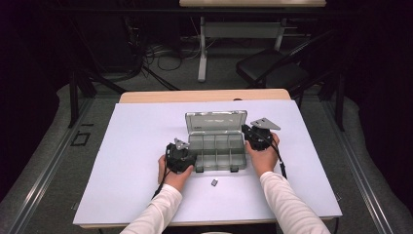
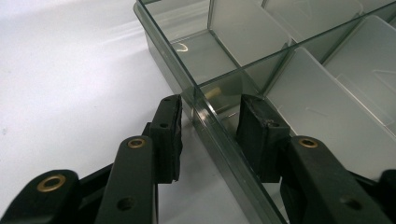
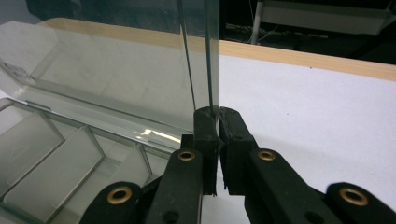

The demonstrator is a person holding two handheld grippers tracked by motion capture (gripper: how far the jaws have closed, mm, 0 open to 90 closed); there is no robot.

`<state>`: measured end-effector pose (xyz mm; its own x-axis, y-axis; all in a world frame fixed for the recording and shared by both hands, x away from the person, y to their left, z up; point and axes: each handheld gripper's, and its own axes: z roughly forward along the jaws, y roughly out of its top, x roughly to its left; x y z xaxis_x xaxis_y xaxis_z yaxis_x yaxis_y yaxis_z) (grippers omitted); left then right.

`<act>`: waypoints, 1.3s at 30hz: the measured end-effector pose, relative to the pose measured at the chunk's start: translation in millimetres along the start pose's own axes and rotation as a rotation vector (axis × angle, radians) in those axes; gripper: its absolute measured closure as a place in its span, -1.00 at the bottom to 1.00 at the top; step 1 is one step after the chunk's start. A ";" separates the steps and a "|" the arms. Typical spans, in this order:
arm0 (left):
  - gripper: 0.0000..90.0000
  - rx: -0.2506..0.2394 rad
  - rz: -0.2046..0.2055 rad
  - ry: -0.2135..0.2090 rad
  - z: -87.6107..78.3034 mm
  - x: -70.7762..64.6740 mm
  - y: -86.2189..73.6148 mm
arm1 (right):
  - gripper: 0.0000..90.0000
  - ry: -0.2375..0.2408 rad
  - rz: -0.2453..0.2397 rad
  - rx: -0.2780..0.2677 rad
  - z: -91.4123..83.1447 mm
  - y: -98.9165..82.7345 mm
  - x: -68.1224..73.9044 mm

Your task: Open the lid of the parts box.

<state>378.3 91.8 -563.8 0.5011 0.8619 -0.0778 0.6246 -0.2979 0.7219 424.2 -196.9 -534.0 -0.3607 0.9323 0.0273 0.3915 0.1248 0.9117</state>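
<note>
Organizer box [image 1: 216,144]: lid edge [image 3: 212,70] pinched by right tongs [image 3: 217,114]; left tongs [image 2: 208,123] seemingly straddle wall.

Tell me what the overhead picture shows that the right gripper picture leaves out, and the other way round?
From above: the person's hands, the left hand-held gripper at the box's near left corner, and a small dark piece lying in front of the box.

The right gripper view: the right hand-held gripper pinched shut on the edge of the raised clear lid.

Both: the clear compartment box, the white table and its wooden far edge.
</note>
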 end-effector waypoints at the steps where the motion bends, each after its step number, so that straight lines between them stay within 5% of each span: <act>1: 0.33 0.000 0.000 0.000 0.0 0.0 0.0 | 0.93 0.000 0.000 0.000 0.0 0.0 0.0; 9: 0.33 0.003 -0.003 -0.003 -0.2 0.2 0.0 | 0.94 -0.039 0.065 0.021 5.7 5.3 2.4; 39: 0.33 0.001 -0.006 -0.005 -0.1 0.5 -0.1 | 0.97 -0.113 0.154 0.090 27.6 17.5 3.6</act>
<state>378.4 92.3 -563.9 0.5005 0.8615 -0.0853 0.6282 -0.2936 0.7205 453.1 -181.9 -529.2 -0.1957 0.9742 0.1127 0.5104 0.0031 0.8599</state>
